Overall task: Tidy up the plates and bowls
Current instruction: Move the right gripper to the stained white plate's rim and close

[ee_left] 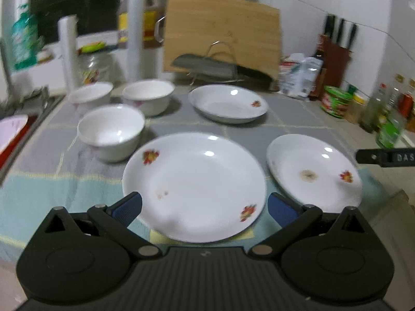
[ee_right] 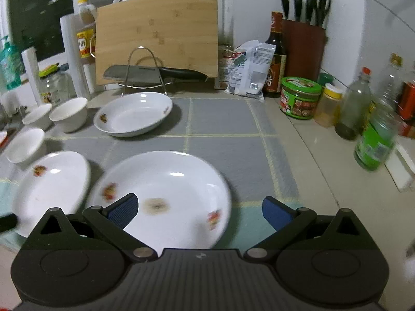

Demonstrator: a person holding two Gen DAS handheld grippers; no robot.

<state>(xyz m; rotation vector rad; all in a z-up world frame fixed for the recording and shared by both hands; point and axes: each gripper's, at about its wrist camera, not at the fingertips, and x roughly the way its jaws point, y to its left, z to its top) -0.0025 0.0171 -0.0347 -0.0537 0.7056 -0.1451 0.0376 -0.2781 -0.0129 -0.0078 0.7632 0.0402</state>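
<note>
A grey and pale-green checked cloth [ee_right: 220,119] covers a beige kitchen counter [ee_right: 319,145] against white walls. On it lie 3 flowered white plates [ee_left: 194,186] and 3 white bowls [ee_left: 111,129], all apart. The left gripper [ee_left: 205,207] and right gripper [ee_right: 198,211] both gape wide, holding nothing. Motion blurs the nearest plate [ee_right: 166,197] in the right view.

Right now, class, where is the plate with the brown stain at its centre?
The stained plate lies nearest the right tongs in the right wrist view, on the checked cloth, beside another plate on its left.
</note>
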